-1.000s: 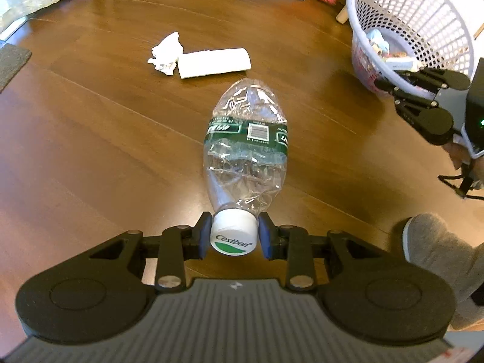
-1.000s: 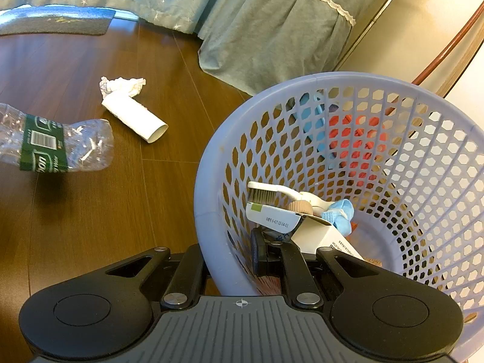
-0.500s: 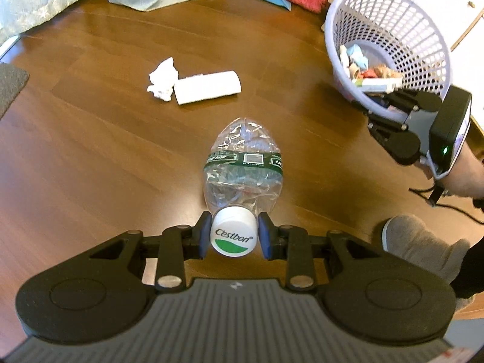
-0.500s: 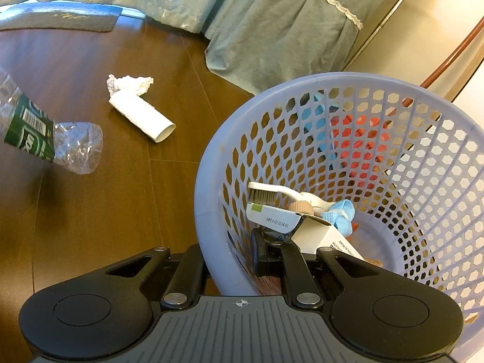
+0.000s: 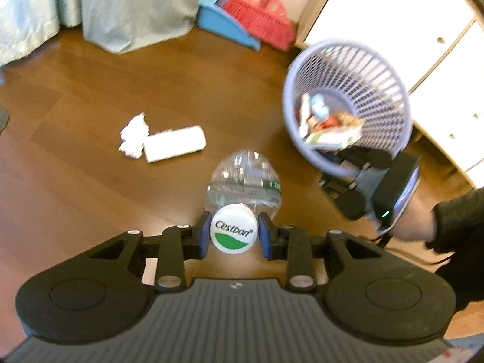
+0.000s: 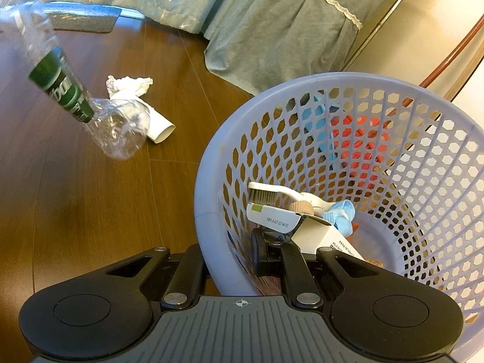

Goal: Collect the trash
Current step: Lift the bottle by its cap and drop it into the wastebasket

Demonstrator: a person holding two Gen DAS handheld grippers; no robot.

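My left gripper is shut on the white cap of a crushed clear plastic bottle with a green label, which hangs above the wooden floor. In the right wrist view the same bottle slants in the air at the left. My right gripper is shut on the near rim of a lilac mesh basket, one finger inside and one outside. The basket stands tilted and holds a brush, a carton and other rubbish. On the floor lie a crumpled tissue and a white paper tube.
A blue dustpan and red broom lean at the far wall beside pale green curtains. White cabinet doors stand behind the basket. A person's dark sleeve is at the right. A dark mat lies by the curtains.
The left gripper has risen with the bottle, which now hangs steeper and higher off the floor. The basket and the right gripper have stayed put.
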